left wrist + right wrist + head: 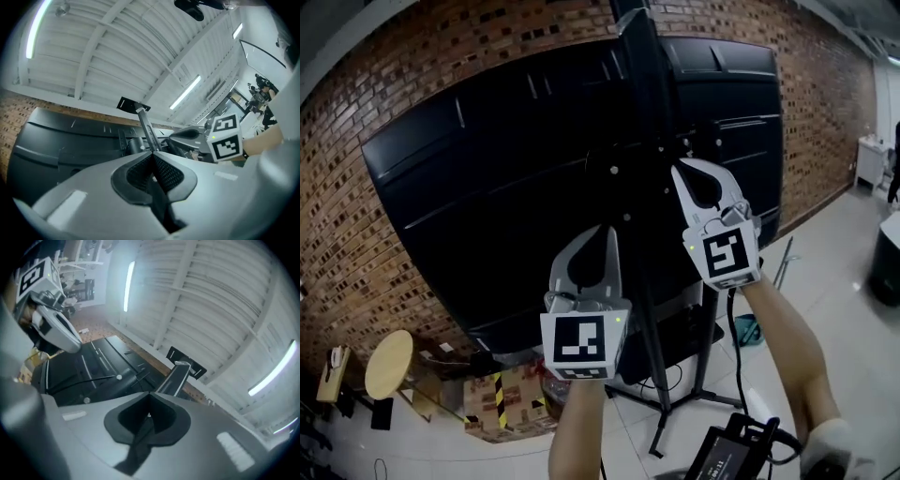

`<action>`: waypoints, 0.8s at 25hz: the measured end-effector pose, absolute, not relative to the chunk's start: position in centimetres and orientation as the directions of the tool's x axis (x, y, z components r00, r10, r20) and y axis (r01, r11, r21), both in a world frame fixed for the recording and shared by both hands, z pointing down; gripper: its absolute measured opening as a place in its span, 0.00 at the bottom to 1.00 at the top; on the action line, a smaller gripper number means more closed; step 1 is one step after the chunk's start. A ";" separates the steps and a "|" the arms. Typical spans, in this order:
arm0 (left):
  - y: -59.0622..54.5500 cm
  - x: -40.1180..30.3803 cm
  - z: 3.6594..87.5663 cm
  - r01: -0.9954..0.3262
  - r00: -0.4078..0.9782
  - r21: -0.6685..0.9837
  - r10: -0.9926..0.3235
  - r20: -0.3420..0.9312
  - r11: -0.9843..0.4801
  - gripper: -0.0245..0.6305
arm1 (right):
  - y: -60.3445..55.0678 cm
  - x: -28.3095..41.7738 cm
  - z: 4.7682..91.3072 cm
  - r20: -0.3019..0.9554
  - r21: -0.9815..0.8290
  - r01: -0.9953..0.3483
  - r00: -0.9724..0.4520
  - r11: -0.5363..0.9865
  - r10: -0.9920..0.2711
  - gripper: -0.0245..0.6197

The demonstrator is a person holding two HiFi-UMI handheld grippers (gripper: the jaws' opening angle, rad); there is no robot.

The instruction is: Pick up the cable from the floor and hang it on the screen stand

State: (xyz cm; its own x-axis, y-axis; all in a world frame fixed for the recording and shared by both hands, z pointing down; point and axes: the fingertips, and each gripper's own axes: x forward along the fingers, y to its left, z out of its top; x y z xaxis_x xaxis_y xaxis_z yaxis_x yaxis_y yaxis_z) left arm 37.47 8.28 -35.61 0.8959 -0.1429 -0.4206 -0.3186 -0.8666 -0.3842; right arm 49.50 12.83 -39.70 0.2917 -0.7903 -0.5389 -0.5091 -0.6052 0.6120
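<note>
The big black screen (506, 187) shows its back and hangs on a dark stand pole (642, 112) whose legs (675, 403) spread on the floor. Both grippers are raised in front of it. My left gripper (607, 228) is shut with nothing between its jaws, just left of the pole. My right gripper (678, 167) is higher and right of the pole, also shut and empty. A thin dark line, perhaps the cable (79, 380), crosses the screen's back. From the left gripper view (151, 152) the pole rises just past the closed tips; the right gripper view (149, 394) shows the same.
A brick wall (356, 122) stands behind the screen. On the white tile floor are a round wooden stool (387, 364), a cardboard box with yellow-black tape (502, 398) and a teal item (748, 330). A black device with a cable (731, 455) sits at the bottom edge.
</note>
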 end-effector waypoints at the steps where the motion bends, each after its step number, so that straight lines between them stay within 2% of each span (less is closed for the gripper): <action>1: 8.7 38.0 -35.9 -0.314 0.897 -0.390 -0.136 -0.421 -0.866 0.07 | 13.1 49.3 -38.9 -0.537 0.592 -0.543 0.285 -0.595 -0.794 0.04; 4: 9.8 39.1 -35.9 -0.293 0.905 -0.403 -0.115 -0.410 -0.867 0.07 | 14.3 47.9 -37.3 -0.551 0.509 -0.671 0.227 -0.539 -0.803 0.04; 8: 10.5 39.5 -36.4 -0.275 0.914 -0.402 -0.108 -0.391 -0.873 0.07 | 15.2 43.6 -36.0 -0.521 0.428 -0.835 0.084 -0.345 -0.849 0.04; 12: 10.5 39.5 -35.6 -0.279 0.922 -0.386 -0.133 -0.365 -0.879 0.07 | 15.5 41.2 -32.8 -0.474 0.359 -0.896 0.066 -0.261 -0.878 0.04; 16: 11.4 36.3 -30.6 -0.300 0.917 -0.306 -0.184 -0.354 -0.903 0.07 | 16.2 38.7 -25.4 -0.395 0.256 -0.955 0.039 -0.151 -0.918 0.04; 20: 11.6 32.1 -22.1 -0.348 0.917 -0.224 -0.281 -0.283 -0.910 0.07 | 17.0 36.6 -15.8 -0.234 0.119 -0.992 0.009 -0.038 -0.972 0.04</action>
State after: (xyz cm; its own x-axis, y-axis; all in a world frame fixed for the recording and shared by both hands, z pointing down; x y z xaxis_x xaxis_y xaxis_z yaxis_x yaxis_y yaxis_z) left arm 32.13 11.60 -22.15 0.9170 -0.2809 -0.2831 -0.3480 -0.9104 -0.2239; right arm 36.61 16.95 -15.83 0.0089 -0.9721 -0.2343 -0.9921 -0.0378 0.1192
